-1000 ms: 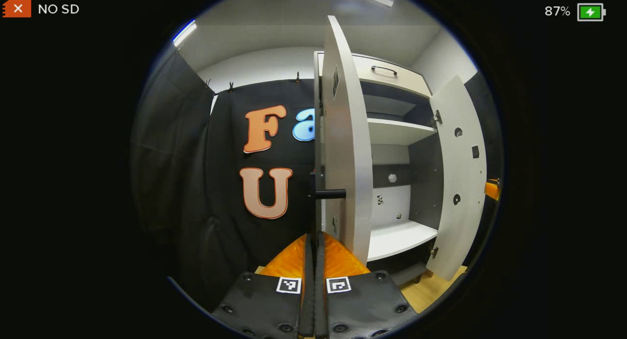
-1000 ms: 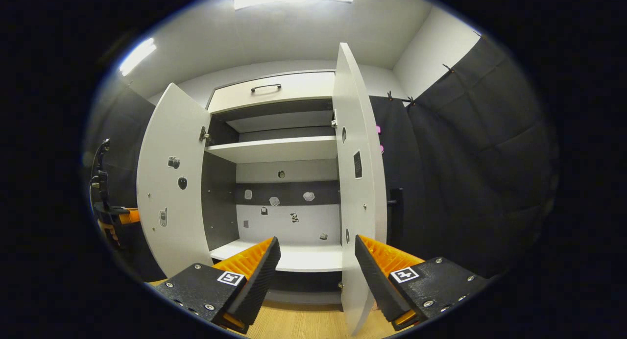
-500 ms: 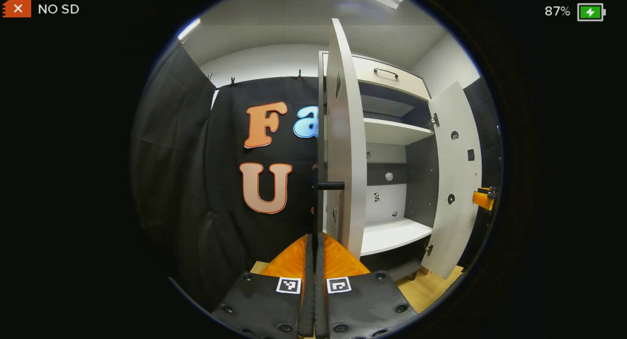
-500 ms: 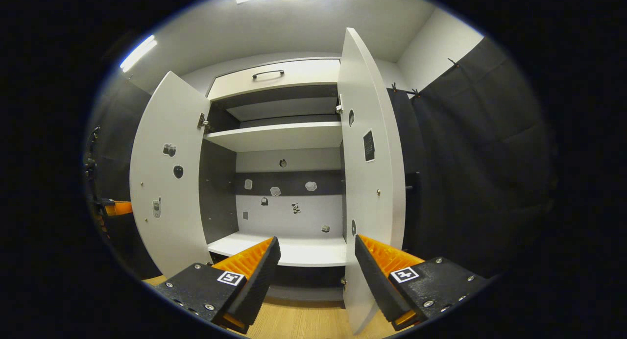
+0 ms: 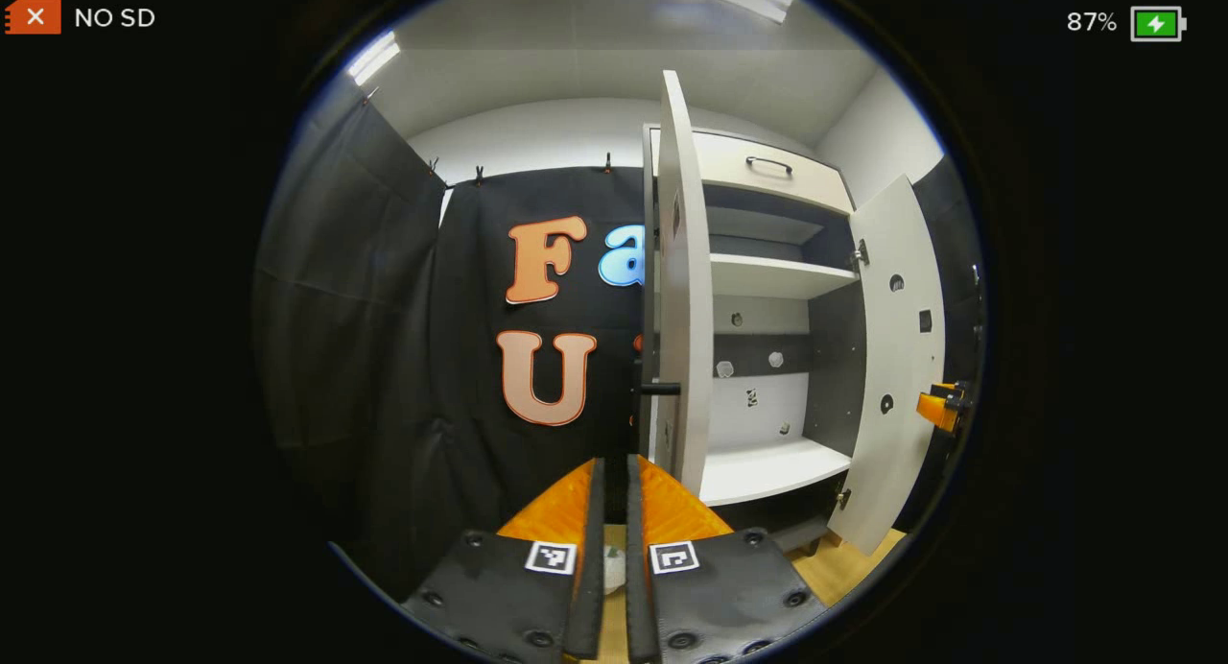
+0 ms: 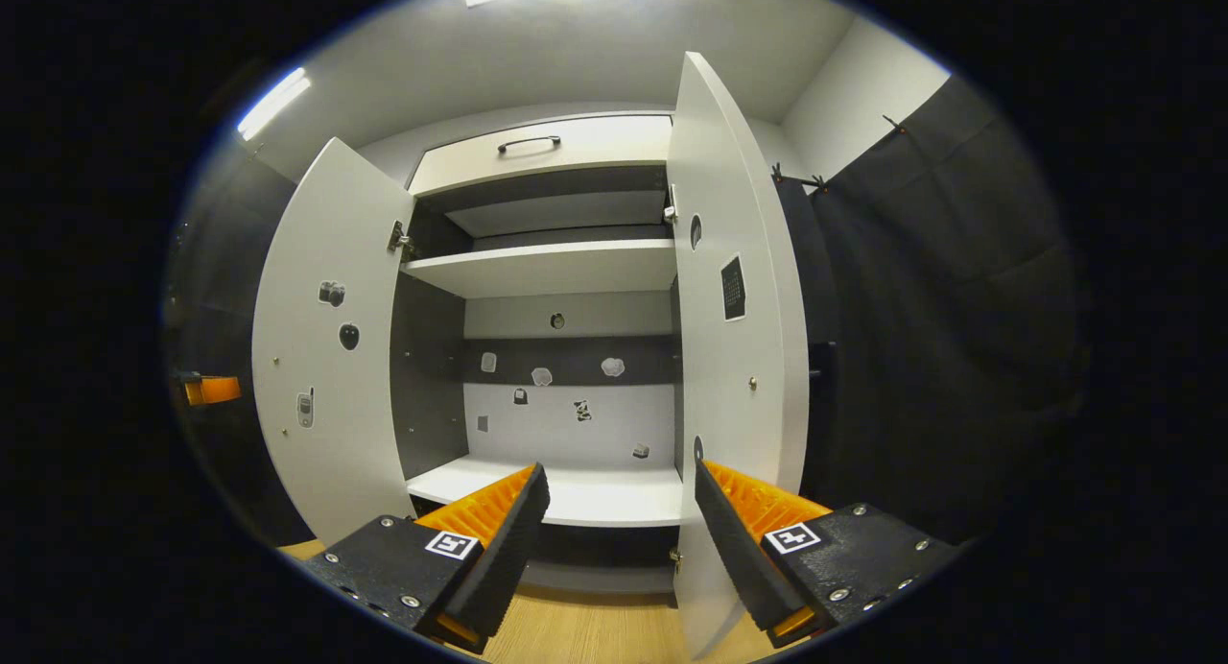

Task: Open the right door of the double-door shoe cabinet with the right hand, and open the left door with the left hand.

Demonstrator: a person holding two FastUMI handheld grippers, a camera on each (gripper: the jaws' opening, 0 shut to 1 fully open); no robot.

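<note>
Left gripper (image 5: 612, 510) is hanging with jaws slightly parted, holding nothing, just short of the left door's handle (image 5: 660, 389). Right gripper (image 6: 622, 520) is gaping wide before the cabinet (image 6: 556, 261), both doors (image 6: 331, 347) standing open.

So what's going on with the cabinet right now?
Both doors of the shoe cabinet stand open, showing bare shelves. The left claw sits short of the left door, fingers parted by a narrow gap, holding nothing; the door's black handle is ahead of it. The right claw is wide open, facing the interior beside the right door.
</note>
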